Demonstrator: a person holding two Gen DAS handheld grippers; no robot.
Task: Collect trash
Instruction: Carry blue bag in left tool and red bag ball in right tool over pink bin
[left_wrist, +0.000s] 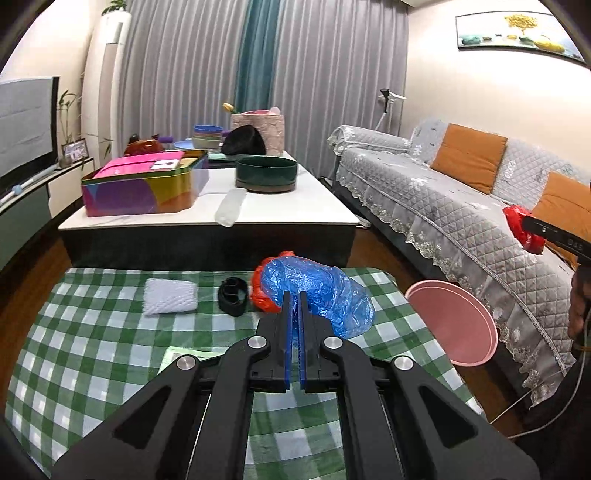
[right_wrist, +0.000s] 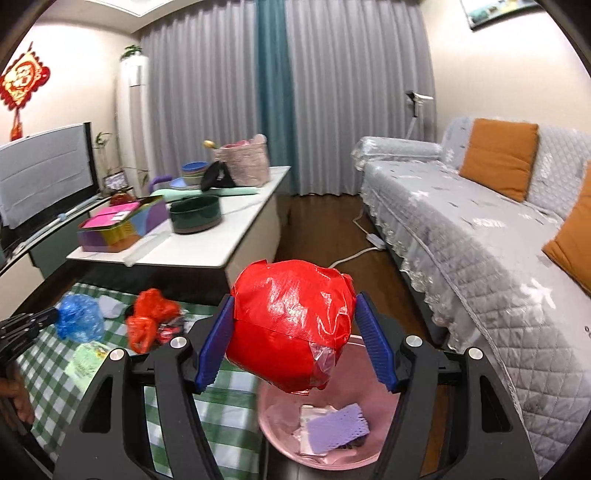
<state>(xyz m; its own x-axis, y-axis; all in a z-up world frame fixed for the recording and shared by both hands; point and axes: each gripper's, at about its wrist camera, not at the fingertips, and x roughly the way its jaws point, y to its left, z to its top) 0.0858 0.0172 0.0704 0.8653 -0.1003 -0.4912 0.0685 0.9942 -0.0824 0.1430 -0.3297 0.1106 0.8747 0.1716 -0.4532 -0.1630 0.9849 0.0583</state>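
1. Left wrist view: left gripper (left_wrist: 294, 295) has its fingers (left_wrist: 285, 314) clenched on a crumpled blue plastic bag (left_wrist: 325, 291), above the green-and-white checked cloth counter (left_wrist: 92, 350).
2. Only this view shows clearly a white mesh foam pad (left_wrist: 170, 296) and a black looped strap (left_wrist: 232, 293) lying apart on the cloth, left of the blue bag.
3. A crumpled orange-red plastic bag (left_wrist: 260, 299) shows just behind the blue one; whether they touch, cannot tell.
4. The round pink plastic bin (left_wrist: 452, 325) stands beside the counter's right edge, its inside hidden from here.
5. Right wrist view: right gripper (right_wrist: 293, 317) has its fingers (right_wrist: 218, 332) grasping a ball of red plastic wrap and tape (right_wrist: 291, 325), held over the pink bin (right_wrist: 273, 417).
6. Only this view looks into the bin: a purple mesh foam sheet (right_wrist: 338, 428) on white paper scraps (right_wrist: 314, 411).
7. The left view catches the red ball (left_wrist: 522, 227) only at its right edge, before the grey quilted sofa (left_wrist: 461, 206).
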